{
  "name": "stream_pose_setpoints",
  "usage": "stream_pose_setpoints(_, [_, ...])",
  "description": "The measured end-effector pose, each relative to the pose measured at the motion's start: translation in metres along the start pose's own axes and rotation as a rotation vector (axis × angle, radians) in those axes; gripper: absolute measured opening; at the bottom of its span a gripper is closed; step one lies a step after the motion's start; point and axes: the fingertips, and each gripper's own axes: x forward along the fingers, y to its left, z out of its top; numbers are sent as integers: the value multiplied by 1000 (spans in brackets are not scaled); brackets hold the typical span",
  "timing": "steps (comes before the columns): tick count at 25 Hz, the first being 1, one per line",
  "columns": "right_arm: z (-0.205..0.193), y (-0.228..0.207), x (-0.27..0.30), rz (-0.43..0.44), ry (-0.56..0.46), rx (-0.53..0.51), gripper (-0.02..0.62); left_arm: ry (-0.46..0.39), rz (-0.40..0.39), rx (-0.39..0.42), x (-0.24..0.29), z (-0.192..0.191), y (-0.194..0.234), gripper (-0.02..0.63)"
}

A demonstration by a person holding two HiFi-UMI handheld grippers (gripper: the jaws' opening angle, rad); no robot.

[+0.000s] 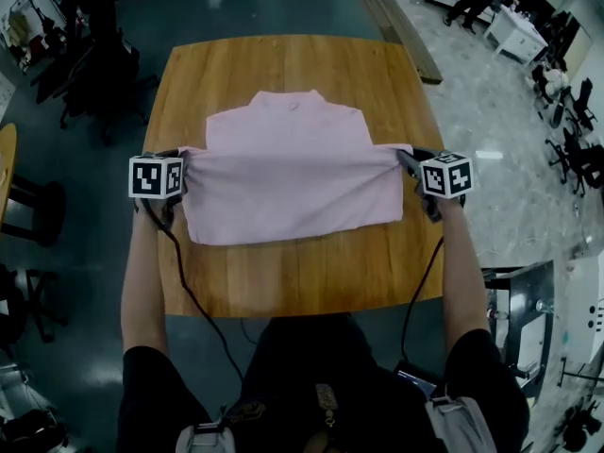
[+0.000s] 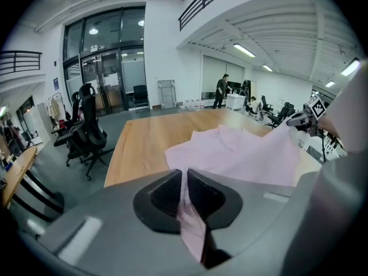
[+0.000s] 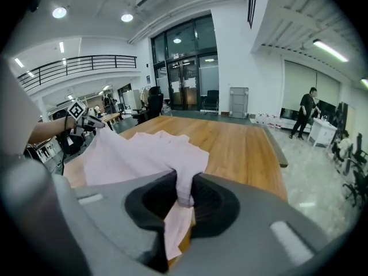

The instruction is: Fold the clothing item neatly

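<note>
A pale pink shirt [image 1: 288, 163] lies on the wooden table [image 1: 293, 272], collar at the far side, with its lower part lifted and stretched between my two grippers. My left gripper [image 1: 181, 170] is shut on the shirt's left edge; the left gripper view shows pink cloth [image 2: 230, 154] pinched between the dark pads [image 2: 167, 191]. My right gripper [image 1: 404, 163] is shut on the shirt's right edge, where a bunched fold of the shirt [image 3: 144, 154] runs down between the jaws. The held hem hangs taut above the half resting on the table.
The table's near edge [image 1: 302, 308] is close to the person's body. Black office chairs [image 1: 94, 83] stand left of the table, with a round stool [image 1: 33, 206] nearer. A grey bench [image 1: 406, 31] lies at the far right. Cables [image 1: 189, 291] trail from both grippers.
</note>
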Motion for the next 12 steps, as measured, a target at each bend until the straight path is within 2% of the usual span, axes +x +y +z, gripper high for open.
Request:
stream_pose_setpoints(8, [-33,-32,81,62,140,37,55,175,45,-12,94,-29,12,29])
stream_pose_setpoints(12, [-44,-45,111,74,174,31,57,227,70,8,128,-40,17,29])
